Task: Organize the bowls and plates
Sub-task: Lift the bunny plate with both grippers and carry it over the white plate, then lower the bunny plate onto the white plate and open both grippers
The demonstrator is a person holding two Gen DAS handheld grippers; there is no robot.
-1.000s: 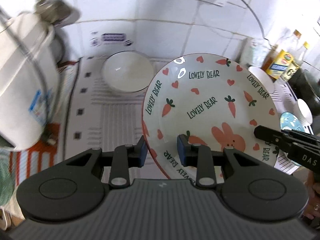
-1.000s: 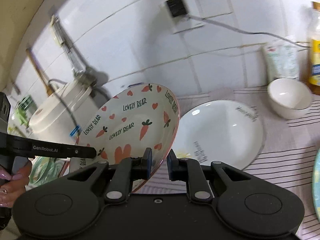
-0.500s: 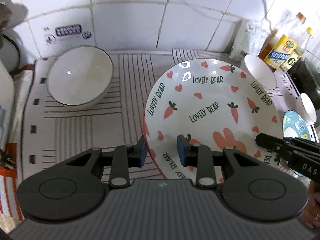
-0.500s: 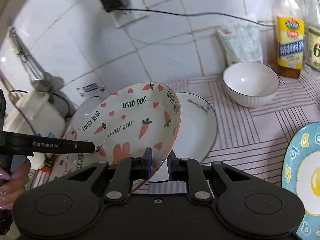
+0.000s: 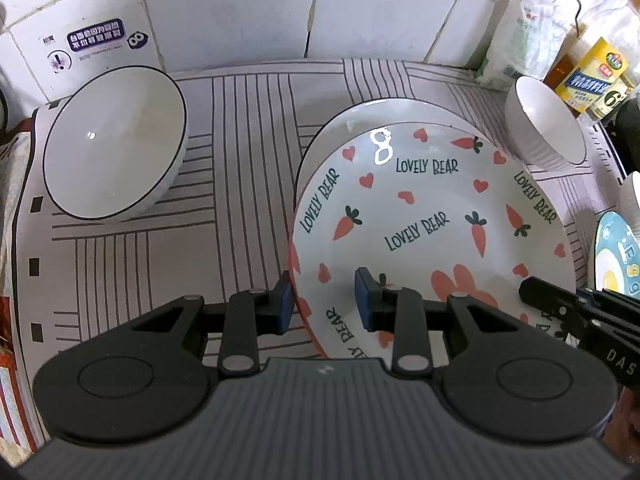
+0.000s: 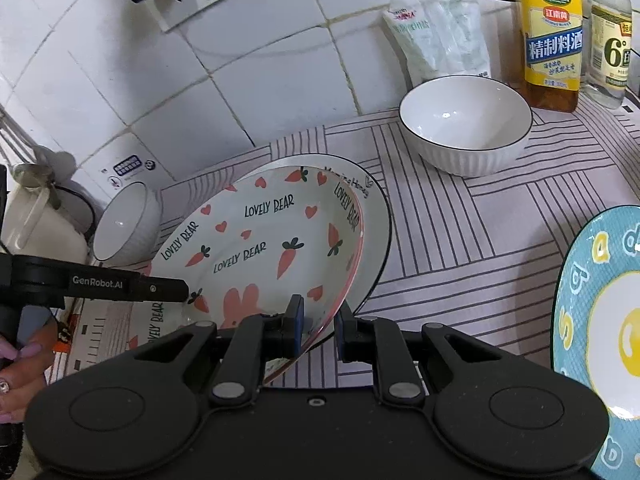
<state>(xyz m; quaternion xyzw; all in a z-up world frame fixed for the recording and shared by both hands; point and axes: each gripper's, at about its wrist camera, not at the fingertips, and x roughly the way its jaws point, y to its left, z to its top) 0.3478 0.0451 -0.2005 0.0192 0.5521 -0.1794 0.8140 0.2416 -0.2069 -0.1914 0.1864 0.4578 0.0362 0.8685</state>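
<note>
Because each tool grips one near edge of the carrot plate, left tool and right tool both closed on its rim, it hangs level just ahead, over the white plate, apparently for stacking.

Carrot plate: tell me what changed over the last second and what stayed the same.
The carrot plate was carried from up by the white appliance down over the white plate, and now sits low on it, tilted. The left gripper and right gripper still straddle its rim, neither letting go. The left bowl, the right bowl and the blue plate stayed put.
</note>
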